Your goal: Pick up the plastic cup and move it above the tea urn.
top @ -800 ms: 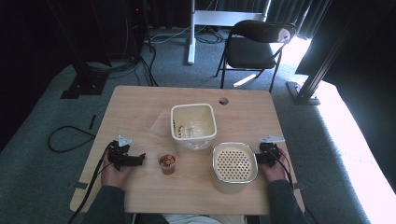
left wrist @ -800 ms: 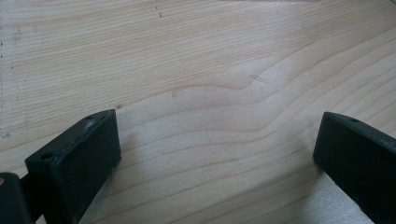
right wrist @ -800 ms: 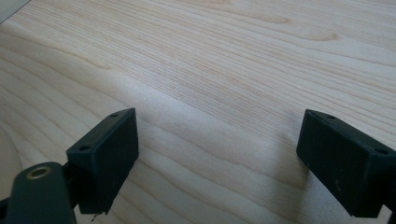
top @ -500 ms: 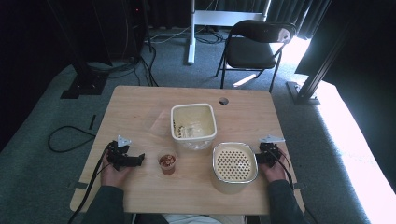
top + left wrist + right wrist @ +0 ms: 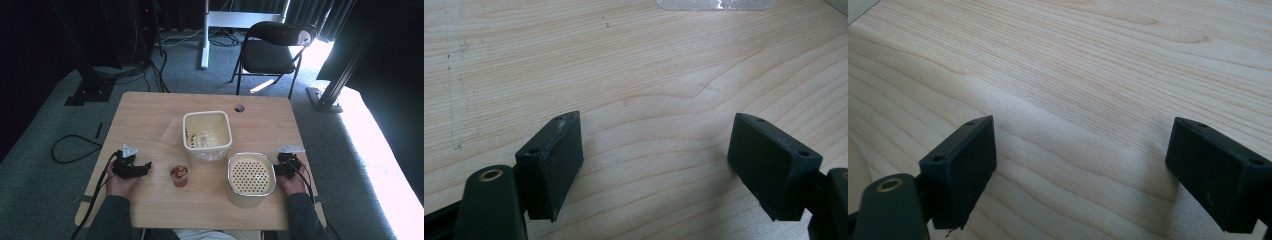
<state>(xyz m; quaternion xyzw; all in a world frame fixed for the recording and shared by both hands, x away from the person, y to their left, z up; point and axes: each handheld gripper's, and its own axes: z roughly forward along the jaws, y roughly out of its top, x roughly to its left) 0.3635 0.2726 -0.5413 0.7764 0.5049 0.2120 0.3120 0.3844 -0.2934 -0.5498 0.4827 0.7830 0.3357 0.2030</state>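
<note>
Wooden table (image 5: 150, 120) on grey carpet, folding chair (image 5: 272, 47) behind it; square cream tub (image 5: 207, 134) sits mid-table, perforated-top cream container (image 5: 251, 177) just in front of it to the right, small cup (image 5: 179, 174) of reddish-brown contents to the left of that. Left gripper (image 5: 145, 165) rests on the table near the cup, pointing at it, jaws wide apart with bare wood between them in the left gripper view. Right gripper (image 5: 278, 169) sits just beside the perforated container, jaws spread wide, holding nothing

Honestly can't read a single word, label, brand or number anywhere here, not on the table (image 5: 150, 125), the tubs or the little cup.
</note>
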